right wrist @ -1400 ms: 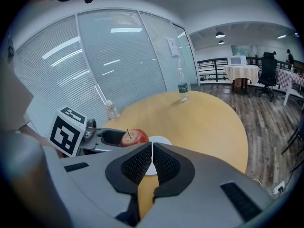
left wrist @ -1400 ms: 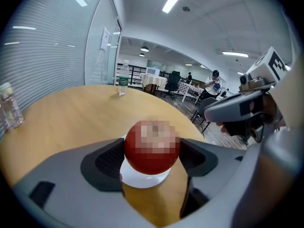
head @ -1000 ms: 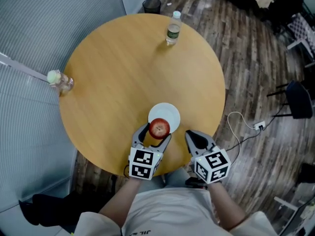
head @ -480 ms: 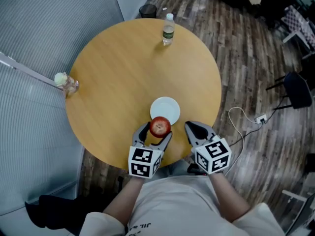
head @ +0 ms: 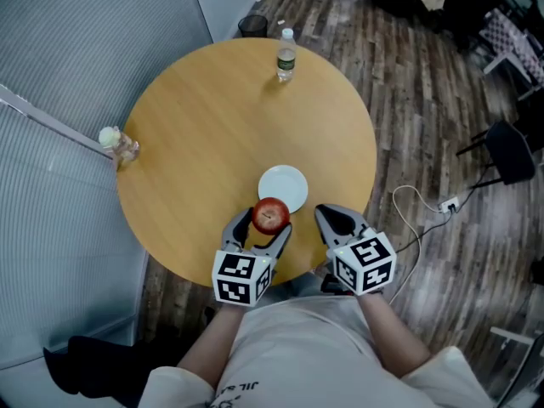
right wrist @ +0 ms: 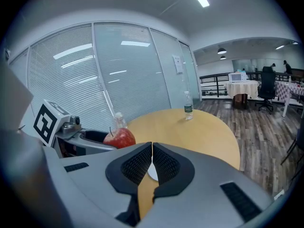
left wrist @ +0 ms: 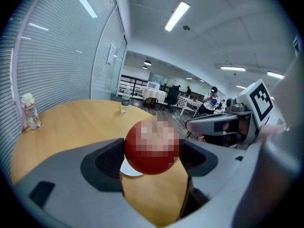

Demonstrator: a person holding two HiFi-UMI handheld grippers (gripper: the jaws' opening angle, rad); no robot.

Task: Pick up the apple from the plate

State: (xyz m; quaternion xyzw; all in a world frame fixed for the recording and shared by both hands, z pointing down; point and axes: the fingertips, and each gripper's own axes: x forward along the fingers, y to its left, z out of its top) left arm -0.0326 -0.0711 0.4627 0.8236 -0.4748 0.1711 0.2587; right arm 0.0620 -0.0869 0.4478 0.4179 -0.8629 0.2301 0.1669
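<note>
I have the left gripper [head: 263,224] with its fingers clamped across the widest part of the apple [head: 270,215], holding it clear above the near rim of the white plate [head: 291,184]. The right gripper [right wrist: 152,163] idles just beside it, fingers pressed together on nothing. I judge the apple firm, smooth-skinned and fairly weighty, best held on its round flanks without bruising force. The round wooden bench [head: 212,126] also carries a water bottle [head: 286,56] at its far edge and a small bottle [head: 119,145] at its left edge, with plank floor [head: 425,100] all round.
</note>
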